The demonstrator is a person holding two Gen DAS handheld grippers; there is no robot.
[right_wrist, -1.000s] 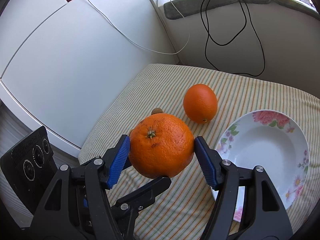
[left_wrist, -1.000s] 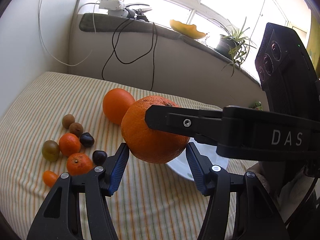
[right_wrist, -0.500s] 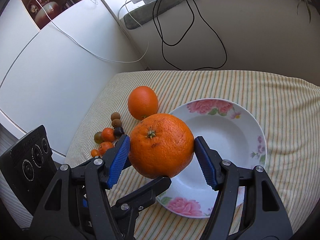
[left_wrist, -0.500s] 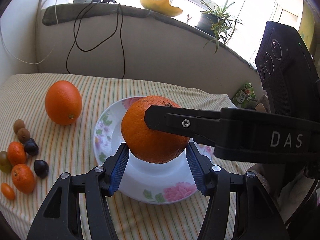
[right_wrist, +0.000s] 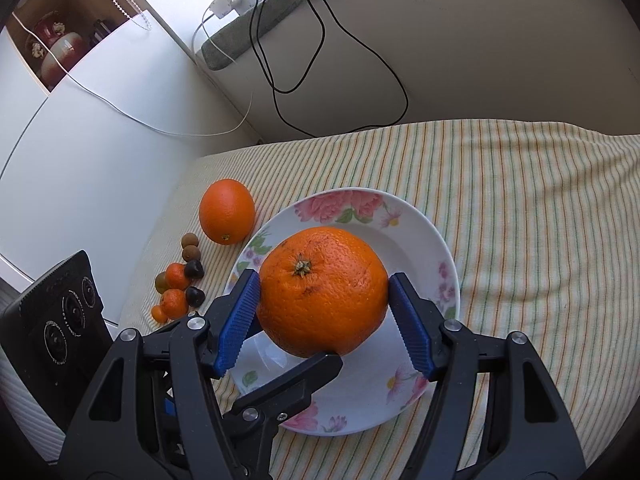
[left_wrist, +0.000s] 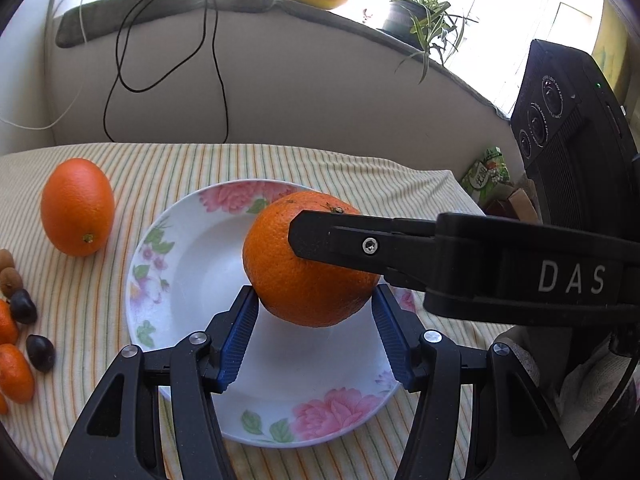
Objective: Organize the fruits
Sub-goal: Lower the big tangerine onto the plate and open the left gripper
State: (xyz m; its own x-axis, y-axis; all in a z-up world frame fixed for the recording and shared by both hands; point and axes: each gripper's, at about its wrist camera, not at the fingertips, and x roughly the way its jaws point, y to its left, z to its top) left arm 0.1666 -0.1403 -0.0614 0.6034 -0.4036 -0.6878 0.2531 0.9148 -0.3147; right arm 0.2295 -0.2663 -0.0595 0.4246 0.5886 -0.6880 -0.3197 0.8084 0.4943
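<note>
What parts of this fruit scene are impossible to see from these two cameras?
- Underside of the big orange, right view: hidden by its own bulk and a black jaw, so any gap above the plate is unclear.
- Small fruits, left view: cut by the edge.
- Plate's near rim: hidden behind jaws in both views.

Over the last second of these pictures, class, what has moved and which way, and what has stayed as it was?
Both grippers carried the large orange sideways from above the striped cloth to above the flowered plate, and slightly lower. The right gripper stays clamped on it; the left gripper still sits at its underside. The smaller orange and the small fruits on the cloth have not moved.
</note>
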